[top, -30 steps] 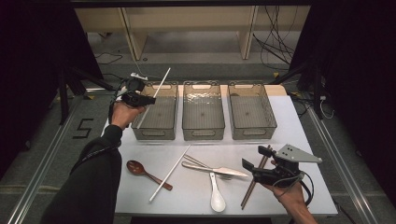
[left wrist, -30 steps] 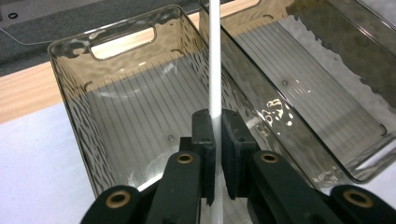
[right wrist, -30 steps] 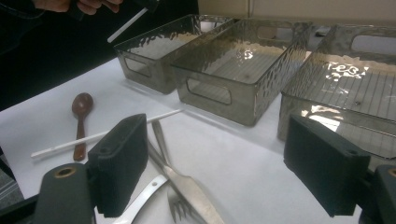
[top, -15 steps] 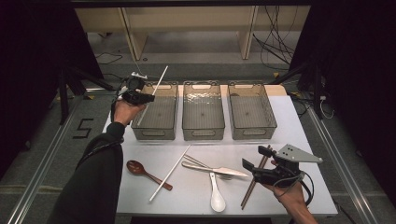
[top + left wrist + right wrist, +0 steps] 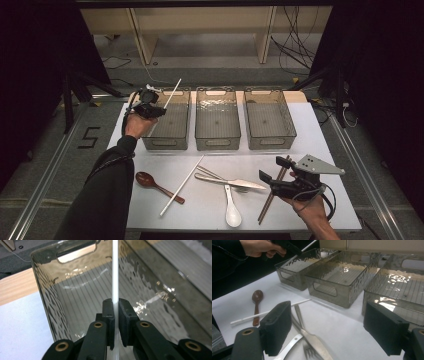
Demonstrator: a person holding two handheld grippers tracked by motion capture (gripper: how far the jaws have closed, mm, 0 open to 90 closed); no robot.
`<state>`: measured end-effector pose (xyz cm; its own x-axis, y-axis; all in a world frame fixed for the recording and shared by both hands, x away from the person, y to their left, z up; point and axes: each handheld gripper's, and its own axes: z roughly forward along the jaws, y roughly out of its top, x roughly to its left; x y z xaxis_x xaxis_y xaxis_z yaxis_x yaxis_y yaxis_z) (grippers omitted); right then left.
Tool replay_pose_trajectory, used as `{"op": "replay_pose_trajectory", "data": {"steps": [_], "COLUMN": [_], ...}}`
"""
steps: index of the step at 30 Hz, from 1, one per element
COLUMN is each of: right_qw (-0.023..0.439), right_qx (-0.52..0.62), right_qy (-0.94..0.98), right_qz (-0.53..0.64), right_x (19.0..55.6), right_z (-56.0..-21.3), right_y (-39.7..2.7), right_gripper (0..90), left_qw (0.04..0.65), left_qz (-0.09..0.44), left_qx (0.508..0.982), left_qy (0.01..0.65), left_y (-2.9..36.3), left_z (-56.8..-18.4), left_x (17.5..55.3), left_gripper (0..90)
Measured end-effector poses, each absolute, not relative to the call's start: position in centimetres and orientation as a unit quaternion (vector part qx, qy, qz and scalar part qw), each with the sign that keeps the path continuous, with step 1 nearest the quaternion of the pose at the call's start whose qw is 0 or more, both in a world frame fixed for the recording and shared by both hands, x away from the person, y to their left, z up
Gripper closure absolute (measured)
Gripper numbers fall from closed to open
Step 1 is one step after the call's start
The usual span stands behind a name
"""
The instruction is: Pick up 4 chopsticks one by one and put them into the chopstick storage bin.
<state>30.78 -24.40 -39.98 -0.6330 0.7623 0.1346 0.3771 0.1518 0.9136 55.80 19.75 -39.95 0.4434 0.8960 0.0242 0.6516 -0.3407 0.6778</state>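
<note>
My left gripper [image 5: 159, 111] hangs over the near left corner of the left clear bin [image 5: 166, 145], shut on a white chopstick [image 5: 172, 92] that slants up and away over the bin. In the left gripper view the pads [image 5: 109, 312] pinch the chopstick [image 5: 115, 270] above the bin's ribbed floor [image 5: 82, 300]. My right gripper [image 5: 273, 168] rests low at the table's front right, open and holding nothing, beside a pair of brown chopsticks [image 5: 271, 194]. Its wide-set jaws [image 5: 329, 330] point toward the bins.
Three clear bins stand in a row; the middle bin [image 5: 217, 142] and right bin [image 5: 272, 142] hold nothing. On the white mat lie a second white chopstick [image 5: 181, 186], a brown spoon [image 5: 157, 185], a knife [image 5: 235, 182], a fork [image 5: 216, 174] and a white spoon [image 5: 231, 210].
My left hand has sunk a little toward the left bin with the white chopstick still in its jaws. The right hand has kept still.
</note>
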Motion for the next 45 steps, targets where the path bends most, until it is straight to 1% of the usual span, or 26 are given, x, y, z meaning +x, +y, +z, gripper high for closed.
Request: {"op": "replay_pose_trajectory", "data": {"steps": [10,11,13,15,19,22,30,35,37,40,45], "right_qw": [0.184,0.185,0.185,0.184,0.185,0.185,0.187,0.186,0.188,0.187,0.189], "right_qx": [0.387,0.387,0.388,0.388,0.387,0.388,0.387,0.389,0.387,0.388,0.386], "right_qy": [0.736,0.736,0.735,0.735,0.735,0.735,0.735,0.734,0.735,0.734,0.733], "right_qz": [0.524,0.524,0.524,0.524,0.524,0.524,0.524,0.525,0.524,0.525,0.527], "right_x": [30.8,30.8,30.8,30.8,30.8,30.8,30.7,30.7,30.7,30.7,30.6], "right_z": [-40.0,-40.0,-39.9,-40.0,-39.9,-39.9,-39.9,-39.9,-39.9,-39.8,-39.8], "right_y": [-24.4,-24.4,-24.4,-24.4,-24.4,-24.4,-24.4,-24.4,-24.4,-24.4,-24.5], "right_gripper": [23.6,23.6,23.6,23.6,23.6,23.6,23.6,23.7,23.6,23.7,23.7], "left_qw": [0.287,0.285,0.286,0.291,0.309,0.304,0.315,0.323,0.332,0.324,0.319], "left_qz": [0.192,0.192,0.189,0.185,0.163,0.142,0.113,0.109,0.102,0.103,0.09], "left_qx": [0.793,0.793,0.789,0.787,0.782,0.791,0.8,0.807,0.807,0.816,0.827], "left_qy": [0.502,0.503,0.51,0.511,0.517,0.511,0.498,0.482,0.477,0.467,0.455], "left_y": [19.6,19.7,19.8,19.9,20.0,19.7,18.8,18.3,18.1,17.5,17.1], "left_z": [-40.9,-40.9,-41.1,-41.0,-40.6,-40.3,-39.5,-38.7,-38.5,-38.7,-38.7], "left_x": [55.9,55.9,55.9,55.7,55.0,54.3,51.3,49.4,48.6,47.5,45.7], "left_gripper": [82.6,82.1,78.1,76.7,67.1,56.0,38.6,29.3,27.9,25.1,22.3]}}
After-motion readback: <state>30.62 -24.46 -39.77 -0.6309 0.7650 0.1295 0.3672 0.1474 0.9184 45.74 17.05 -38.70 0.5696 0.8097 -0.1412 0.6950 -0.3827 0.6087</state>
